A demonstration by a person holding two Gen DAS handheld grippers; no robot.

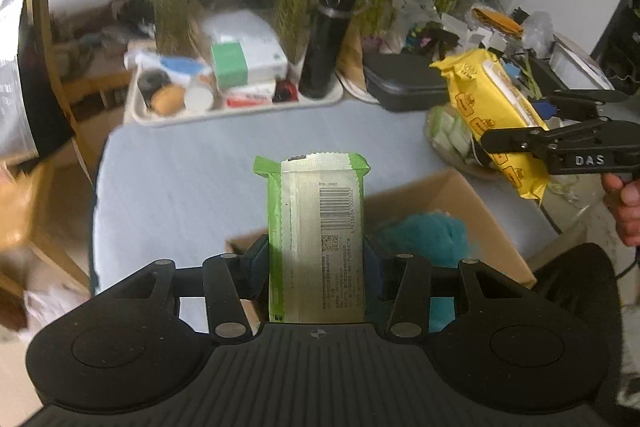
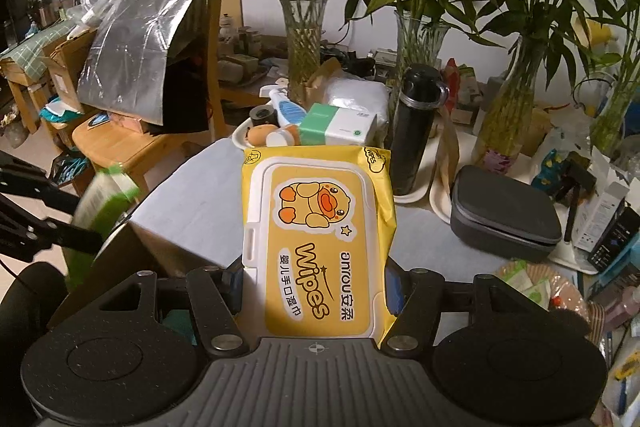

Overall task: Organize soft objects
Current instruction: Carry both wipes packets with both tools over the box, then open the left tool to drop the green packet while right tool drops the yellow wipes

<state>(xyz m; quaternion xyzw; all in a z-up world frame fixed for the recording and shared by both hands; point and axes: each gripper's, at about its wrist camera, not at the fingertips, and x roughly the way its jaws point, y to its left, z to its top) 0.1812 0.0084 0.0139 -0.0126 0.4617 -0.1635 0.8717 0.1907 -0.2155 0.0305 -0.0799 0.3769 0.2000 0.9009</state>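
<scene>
My left gripper [image 1: 317,269] is shut on a green and white tissue pack [image 1: 318,227], barcode side up, held above the near edge of an open cardboard box [image 1: 476,203]. A teal fluffy item [image 1: 424,235] lies inside the box. My right gripper [image 2: 316,285] is shut on a yellow wipes pack [image 2: 318,243] with a duck print. In the left wrist view that yellow pack [image 1: 496,115] hangs at the right, above a woven basket [image 1: 448,143] of small packets. The green pack [image 2: 104,211] shows blurred at the left of the right wrist view.
The table [image 1: 180,179] has a light blue cloth. Behind stand a cream tray [image 1: 168,119] of small items, a black bottle [image 1: 326,43], a dark case [image 1: 408,83] and several glass vases of bamboo [image 2: 304,39]. Wooden chairs and clutter [image 2: 120,143] are to the left.
</scene>
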